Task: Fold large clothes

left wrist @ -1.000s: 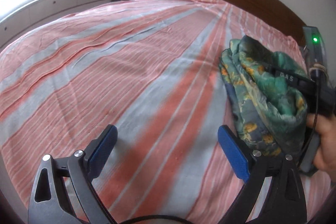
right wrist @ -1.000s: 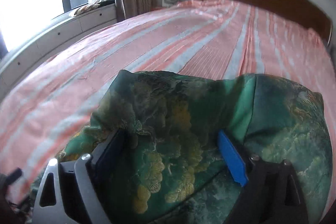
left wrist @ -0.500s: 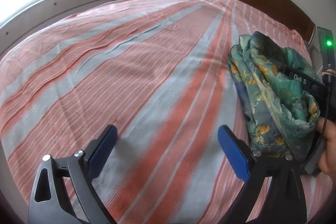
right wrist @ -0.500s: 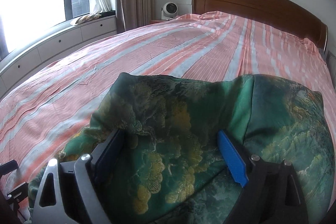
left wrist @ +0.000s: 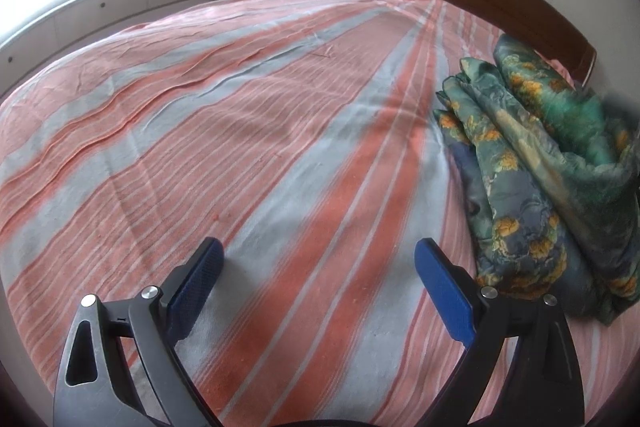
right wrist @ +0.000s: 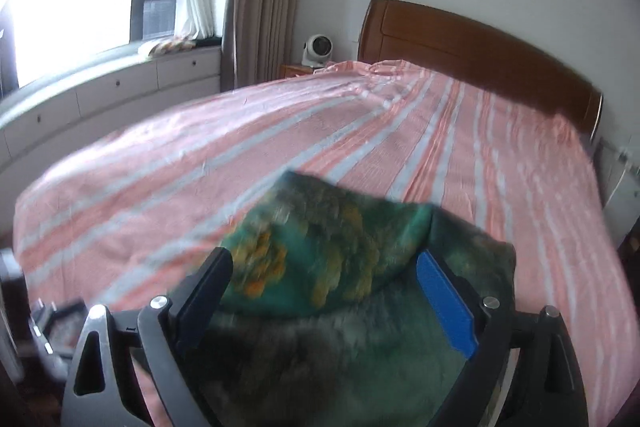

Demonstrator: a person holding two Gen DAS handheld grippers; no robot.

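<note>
Green floral garment [left wrist: 560, 163], bundled in loose folds on the striped bedspread [left wrist: 248, 147], now swung further right and closer than a second ago, blurred with motion in the right wrist view. Draped over the right gripper [right wrist: 324, 291], fingers spread, cloth lying between them, no pinch visible. Left gripper [left wrist: 320, 279] spread wide, empty, hovering over bare sheet just beside the bundle. Probably being carried to a spot for spreading out; folding not yet begun.

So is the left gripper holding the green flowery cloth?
No, the left gripper is open with only the striped bedsheet showing between its blue pads, and the green flowery cloth lies off to its right.
</note>
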